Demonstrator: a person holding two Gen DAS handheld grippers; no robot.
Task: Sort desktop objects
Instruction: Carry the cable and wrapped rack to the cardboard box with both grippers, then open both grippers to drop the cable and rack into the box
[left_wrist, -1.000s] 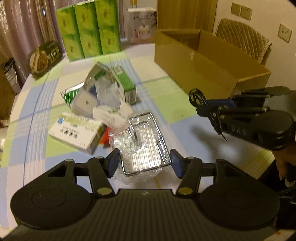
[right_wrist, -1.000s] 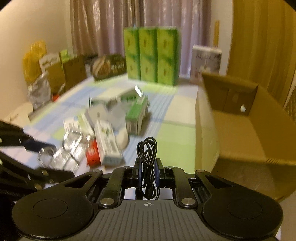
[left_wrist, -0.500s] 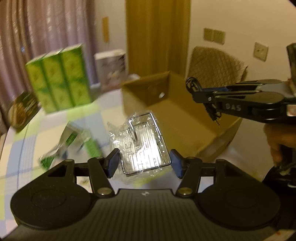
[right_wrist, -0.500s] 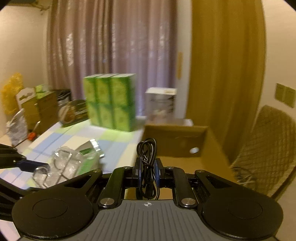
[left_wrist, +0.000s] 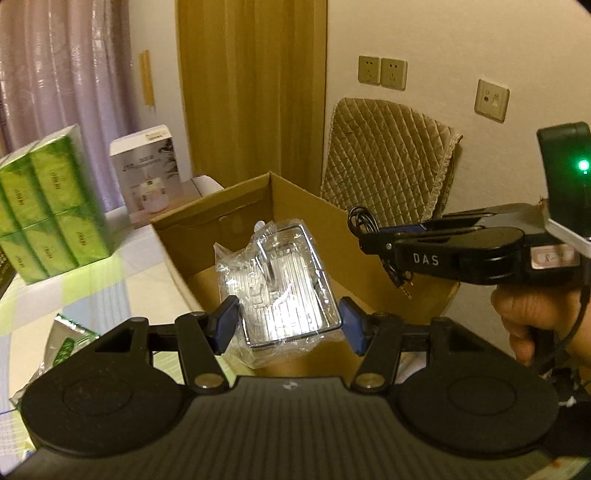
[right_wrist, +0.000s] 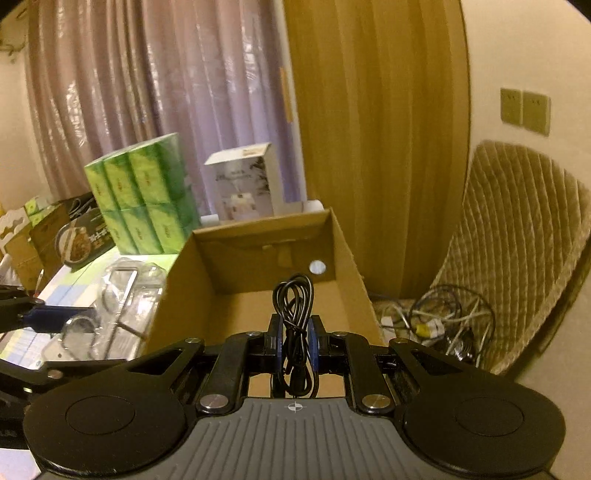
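Brown corrugated cardboard box (right_wrist: 258, 291), open-topped, standing on my counter (left_wrist: 110, 280) with its pale blue and green checked cloth; a round hole shows in its far wall.

Item, left: my left hand-held gripper (left_wrist: 288, 325), blue pads (left_wrist: 225, 323) clamped on either side of a chrome wire rack sealed in a clear crinkled plastic bag (left_wrist: 284, 280). The rack hangs in the air in front of and above the box's open top, by the left wrist view. No print readable on the bag.

Item, right: my right hand-held gripper (right_wrist: 295, 343), jaws clenched tight on a coiled black cable with a barrel plug (right_wrist: 295, 314). The loops stand up above the pads, the plug end hangs below them, and the bundle is held over the box's interior. On the side of this gripper (left_wrist: 373, 240), white letters read "DAS"; a small pink sticker further back carries handwriting I cannot read. A green light glows on the black unit above it. My hand (left_wrist: 535, 325) grips the handle.

Background stock: a stack of bright green wrapped packs (right_wrist: 140, 199), gold characters on each, too blurred to read; a white carton with a printed picture (right_wrist: 247, 184), text illegible; a dark box with a food picture (right_wrist: 83, 243), lettering unreadable; a quilted tan chair cushion (left_wrist: 384, 155); a tangle of loose cables (right_wrist: 439, 317) on the chair seat beside the box.
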